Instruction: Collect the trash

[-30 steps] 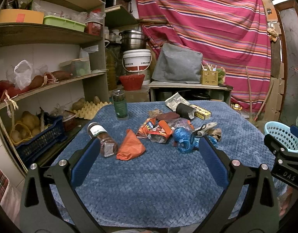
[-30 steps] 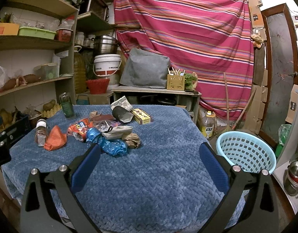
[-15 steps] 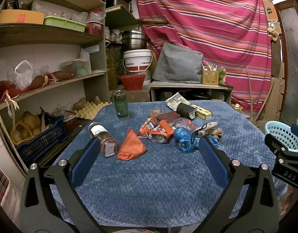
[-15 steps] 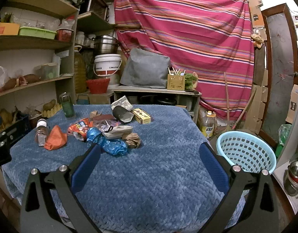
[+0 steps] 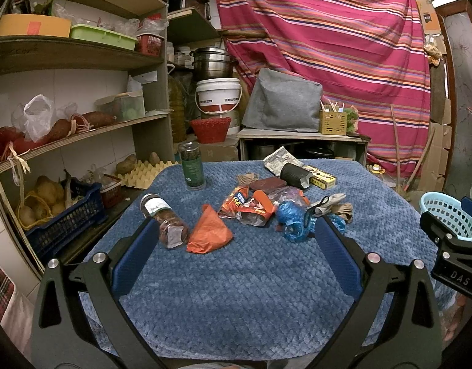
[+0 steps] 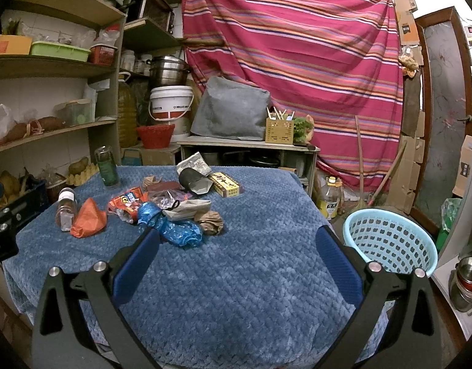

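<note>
Trash lies in the middle of a table with a blue quilted cloth [image 5: 236, 292]: an orange wrapper [image 5: 208, 233], orange snack packets [image 5: 251, 204], crumpled blue plastic [image 5: 292, 221], a brown paper ball [image 6: 212, 222], a black cup [image 6: 193, 180] on its side and a small yellow box [image 6: 226, 184]. A light blue basket [image 6: 389, 240] stands on the floor to the table's right. My left gripper [image 5: 236, 243] is open and empty above the table's near edge. My right gripper [image 6: 239, 246] is open and empty, also near the front edge.
A spice jar [image 5: 165, 224] lies on its side beside the orange wrapper. A tall green jar [image 5: 191, 166] stands at the back left. Shelves with potatoes and crates [image 5: 60, 215] line the left side. A low bench [image 6: 248, 150] stands behind the table.
</note>
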A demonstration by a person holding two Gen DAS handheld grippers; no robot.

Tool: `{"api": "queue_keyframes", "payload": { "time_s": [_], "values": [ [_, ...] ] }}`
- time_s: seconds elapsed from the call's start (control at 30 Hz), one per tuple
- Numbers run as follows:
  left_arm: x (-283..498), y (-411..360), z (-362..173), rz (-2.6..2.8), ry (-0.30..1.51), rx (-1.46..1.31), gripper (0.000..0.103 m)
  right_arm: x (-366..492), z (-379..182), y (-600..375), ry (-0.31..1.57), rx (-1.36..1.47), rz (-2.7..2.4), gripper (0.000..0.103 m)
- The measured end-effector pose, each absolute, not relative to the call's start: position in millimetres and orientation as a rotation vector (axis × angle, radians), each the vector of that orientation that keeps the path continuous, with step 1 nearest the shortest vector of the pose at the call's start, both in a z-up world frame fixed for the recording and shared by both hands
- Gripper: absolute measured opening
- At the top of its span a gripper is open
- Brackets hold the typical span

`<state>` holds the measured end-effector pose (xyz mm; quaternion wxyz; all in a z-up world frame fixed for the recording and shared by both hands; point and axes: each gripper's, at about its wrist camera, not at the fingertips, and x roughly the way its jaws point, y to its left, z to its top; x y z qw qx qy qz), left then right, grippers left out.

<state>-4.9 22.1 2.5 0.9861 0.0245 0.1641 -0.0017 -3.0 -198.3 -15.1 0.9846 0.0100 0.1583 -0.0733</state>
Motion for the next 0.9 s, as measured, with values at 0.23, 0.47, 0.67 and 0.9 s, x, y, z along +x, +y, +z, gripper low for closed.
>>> {"api": "queue_keyframes", "payload": {
  "time_s": [0.23,0.47,0.67,0.9],
  "values": [
    [-4,19,3,-0.004,0.33,0.05,0.098,-3,-14,-197,0.316,0.017,-0.148,0.099],
    [-5,30,3,-0.004,0.332,0.05,0.098,-3,-15,-196,0.316,0.016,-0.148,0.099],
    [-4,22,3,-0.003,0.334,0.052,0.098,-3,-15,-196,0.319,0.017,-0.146,0.099],
    [0,17,-4,0.006,0.344,0.062,0.098,-1,-18,-199,0.332,0.018,-0.149,0.099]
  ]
}}
